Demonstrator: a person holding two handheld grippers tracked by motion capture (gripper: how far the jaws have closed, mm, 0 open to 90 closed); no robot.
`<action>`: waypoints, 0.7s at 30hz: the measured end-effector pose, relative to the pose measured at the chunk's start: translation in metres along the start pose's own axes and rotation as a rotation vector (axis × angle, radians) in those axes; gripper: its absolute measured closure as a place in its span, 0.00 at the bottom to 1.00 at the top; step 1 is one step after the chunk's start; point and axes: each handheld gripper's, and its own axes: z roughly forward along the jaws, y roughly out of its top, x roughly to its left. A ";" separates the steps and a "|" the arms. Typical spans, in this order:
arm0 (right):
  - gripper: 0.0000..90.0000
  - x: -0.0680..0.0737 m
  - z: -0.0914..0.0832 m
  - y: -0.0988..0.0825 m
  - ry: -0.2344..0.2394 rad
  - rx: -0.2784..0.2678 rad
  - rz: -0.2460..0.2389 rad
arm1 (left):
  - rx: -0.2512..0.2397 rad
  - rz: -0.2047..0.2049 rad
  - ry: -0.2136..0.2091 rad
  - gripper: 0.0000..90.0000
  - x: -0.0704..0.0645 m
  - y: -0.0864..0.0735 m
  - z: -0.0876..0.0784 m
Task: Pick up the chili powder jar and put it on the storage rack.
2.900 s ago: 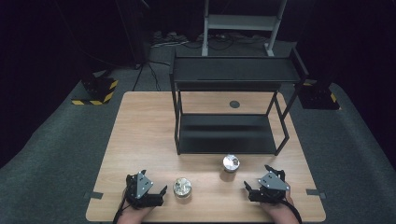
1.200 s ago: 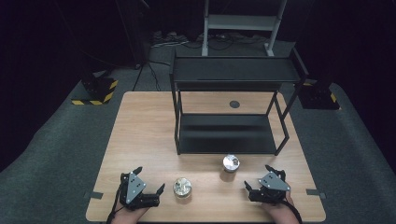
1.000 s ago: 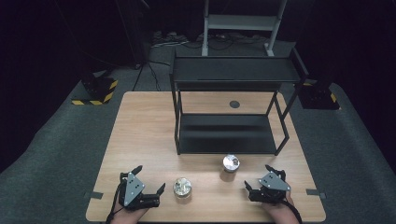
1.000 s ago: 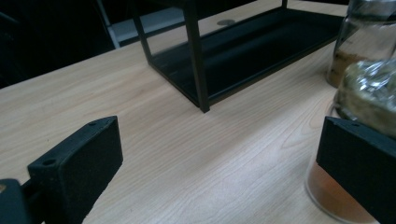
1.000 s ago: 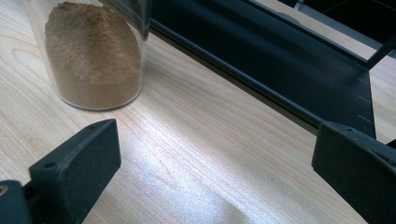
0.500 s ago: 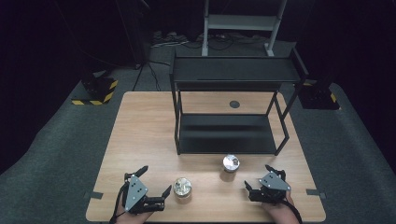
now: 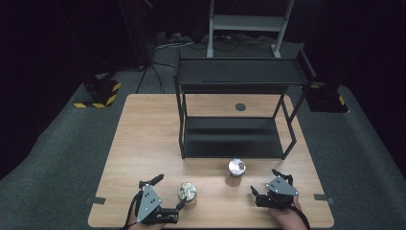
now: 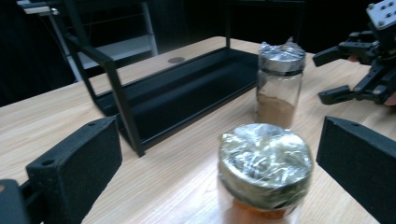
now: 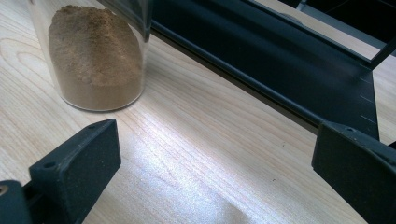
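Black rack just behind both jars

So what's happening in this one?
A person holds a gripper in each hand at a wooden table with a black two-tier rack on it. Two foil-capped jars stand in front of the rack. The left gripper is open, its jaws either side of the near jar without gripping it. The right gripper is open too, empty, beside the far jar, which holds brown powder. Neither jar is lifted, and the rack's shelves look bare.
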 end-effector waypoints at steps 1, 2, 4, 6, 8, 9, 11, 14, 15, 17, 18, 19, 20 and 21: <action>0.00 0.000 0.000 0.000 0.000 0.001 0.000 | 0.002 0.000 -0.006 0.00 0.000 0.000 0.001; 0.00 0.000 0.000 0.000 0.000 0.001 -0.001 | 0.002 0.000 -0.006 0.00 0.000 0.000 0.001; 0.00 0.000 0.000 0.000 0.000 0.001 -0.002 | 0.001 -0.009 -0.024 0.00 -0.001 -0.002 0.005; 0.00 0.000 0.000 0.000 0.001 0.000 -0.004 | 0.008 -0.012 -0.039 0.00 -0.003 -0.003 0.009; 0.00 0.000 0.000 0.000 0.001 0.001 -0.003 | 0.014 -0.009 -0.052 0.00 -0.005 -0.004 0.012; 0.00 0.000 0.000 0.000 0.002 0.001 -0.003 | 0.017 -0.010 -0.058 0.00 -0.006 -0.005 0.014; 0.00 -0.001 0.000 0.000 0.007 -0.002 -0.005 | 0.022 -0.013 -0.064 0.00 -0.008 -0.006 0.017; 0.00 -0.001 0.000 -0.001 0.007 -0.004 -0.006 | 0.023 -0.011 -0.064 0.00 -0.011 -0.007 0.020; 0.00 -0.001 0.000 -0.001 0.007 -0.004 -0.007 | 0.024 -0.014 -0.062 0.00 -0.012 -0.008 0.022; 0.00 -0.001 0.000 0.000 0.008 -0.003 -0.008 | 0.029 -0.012 -0.066 0.00 -0.012 -0.009 0.024; 0.00 -0.001 0.000 0.000 0.008 -0.003 -0.008 | 0.029 -0.012 -0.066 0.01 -0.012 -0.009 0.024; 0.00 -0.001 0.000 0.000 0.008 -0.003 -0.009 | 0.027 -0.015 -0.069 0.01 -0.012 -0.011 0.026; 0.00 -0.001 0.000 0.000 0.009 -0.002 -0.010 | 0.032 -0.017 -0.071 0.01 -0.011 -0.012 0.027; 0.00 -0.001 0.000 0.000 0.009 -0.002 -0.010 | 0.031 -0.025 -0.076 0.01 -0.010 -0.014 0.029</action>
